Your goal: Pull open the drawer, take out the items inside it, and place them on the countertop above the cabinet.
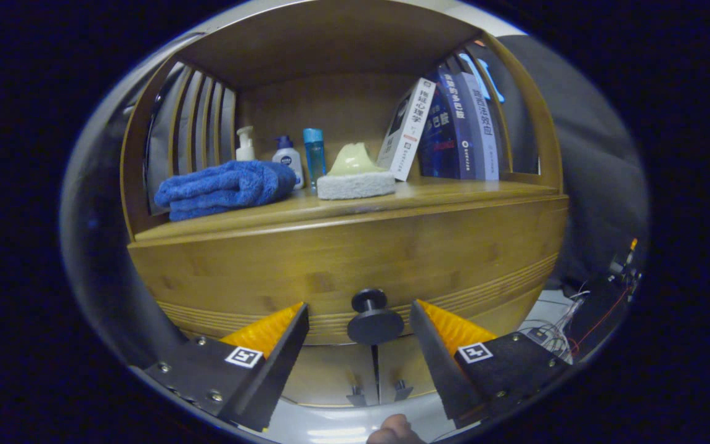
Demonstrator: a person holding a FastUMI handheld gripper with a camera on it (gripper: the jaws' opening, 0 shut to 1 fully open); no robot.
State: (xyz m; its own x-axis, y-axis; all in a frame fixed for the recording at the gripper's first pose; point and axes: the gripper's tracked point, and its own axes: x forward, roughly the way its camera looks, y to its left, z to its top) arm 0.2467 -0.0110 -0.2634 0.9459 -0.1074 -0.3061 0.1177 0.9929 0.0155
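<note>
risk is slipping: tool (359, 333) hangs spread either side of the round dark knob (374, 317) on the shut wooden drawer (342, 259); an off-centre pinch could skid off.

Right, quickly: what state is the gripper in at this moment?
Gripper: open, holding nothing; the drawer knob sits between its fingers, untouched by either.
</note>
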